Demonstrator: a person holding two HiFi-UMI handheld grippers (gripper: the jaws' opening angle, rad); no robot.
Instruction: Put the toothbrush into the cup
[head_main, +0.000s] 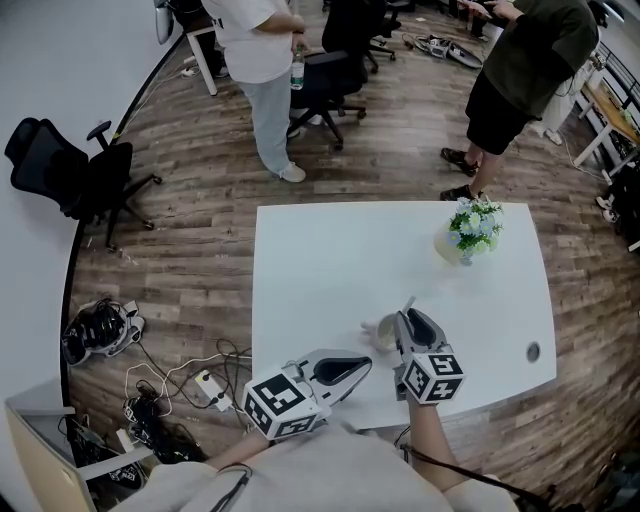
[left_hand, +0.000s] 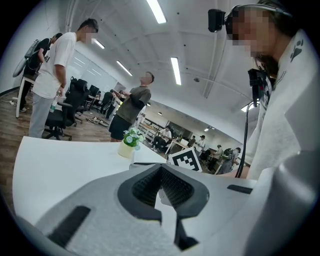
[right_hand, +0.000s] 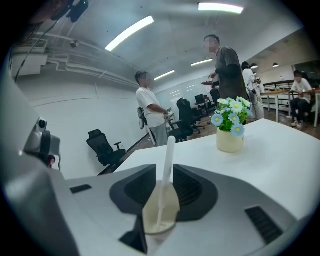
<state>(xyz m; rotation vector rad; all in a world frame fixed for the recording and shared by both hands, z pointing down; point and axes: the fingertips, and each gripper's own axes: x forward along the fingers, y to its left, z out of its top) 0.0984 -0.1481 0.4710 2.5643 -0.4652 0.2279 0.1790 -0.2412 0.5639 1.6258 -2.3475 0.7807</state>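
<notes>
A cream cup (head_main: 384, 333) stands on the white table (head_main: 330, 260) near its front edge, and a white toothbrush (head_main: 408, 303) stands upright in it. In the right gripper view the cup (right_hand: 160, 212) sits low between the jaws and the toothbrush (right_hand: 169, 160) rises through the gap without filling it. My right gripper (head_main: 405, 318) (right_hand: 162, 172) is open, close around the brush. My left gripper (head_main: 366, 365) (left_hand: 161, 167) hovers left of the cup, shut on nothing.
A small pot of blue and white flowers (head_main: 470, 232) (right_hand: 230, 127) (left_hand: 129, 142) stands at the table's far right. Two people (head_main: 262, 70) stand on the wooden floor beyond the table, among office chairs (head_main: 330, 85). A dark round hole (head_main: 533, 351) marks the table's right front.
</notes>
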